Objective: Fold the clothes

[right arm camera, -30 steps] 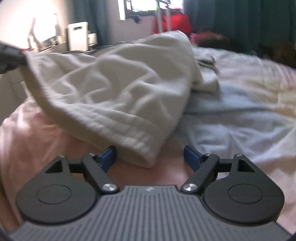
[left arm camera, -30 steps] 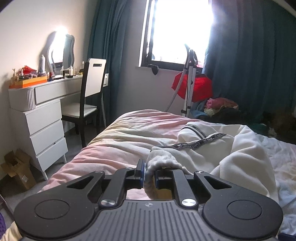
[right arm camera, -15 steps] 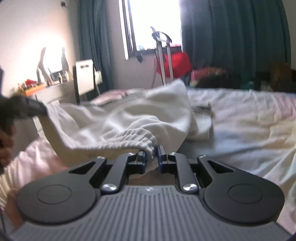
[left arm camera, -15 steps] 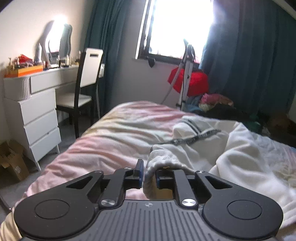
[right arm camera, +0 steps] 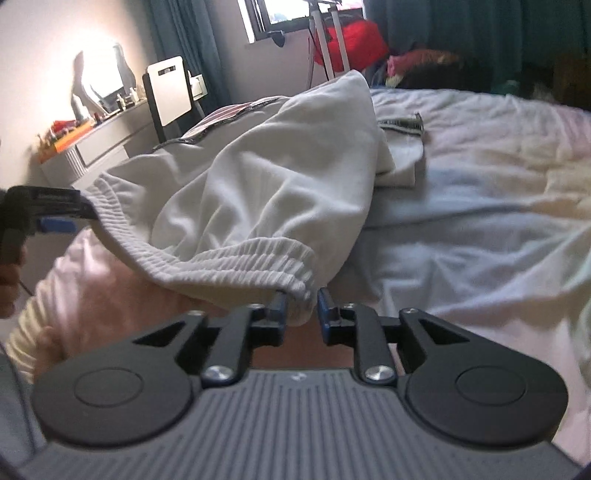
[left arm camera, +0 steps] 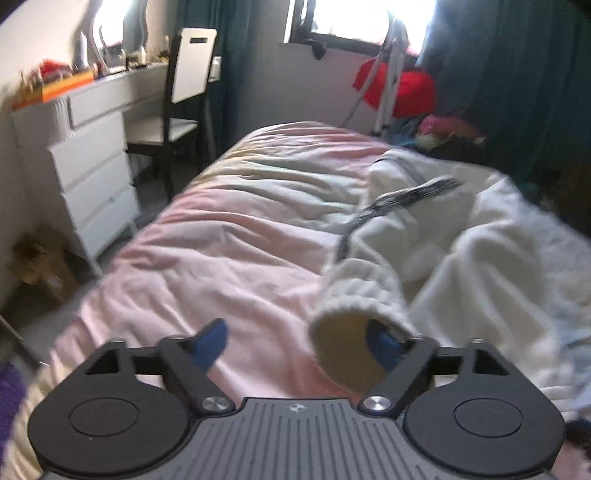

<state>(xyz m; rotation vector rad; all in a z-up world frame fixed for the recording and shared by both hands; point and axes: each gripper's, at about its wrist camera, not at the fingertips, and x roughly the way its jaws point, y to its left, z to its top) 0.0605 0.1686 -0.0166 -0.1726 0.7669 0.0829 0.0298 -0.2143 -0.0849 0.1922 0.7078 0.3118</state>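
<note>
right gripper (right arm camera: 301, 308) pinches the sweatshirt (right arm camera: 266, 184) hem, garment stretching away toward the window; left gripper (left arm camera: 295, 341) gapes.

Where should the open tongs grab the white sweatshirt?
On the ribbed cuff, probably. It is a thick, rolled edge sticking out toward the left tongs, which are open, one finger already inside the sleeve opening. Come straight from the front and pinch the rim.

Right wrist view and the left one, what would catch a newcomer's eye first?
A big white garment heaped on the bed, its ribbed hem pinched by the right gripper. In the left wrist view, the left gripper hangs open beside a ribbed cuff. Behind, a bright window and something red beneath it.
</note>
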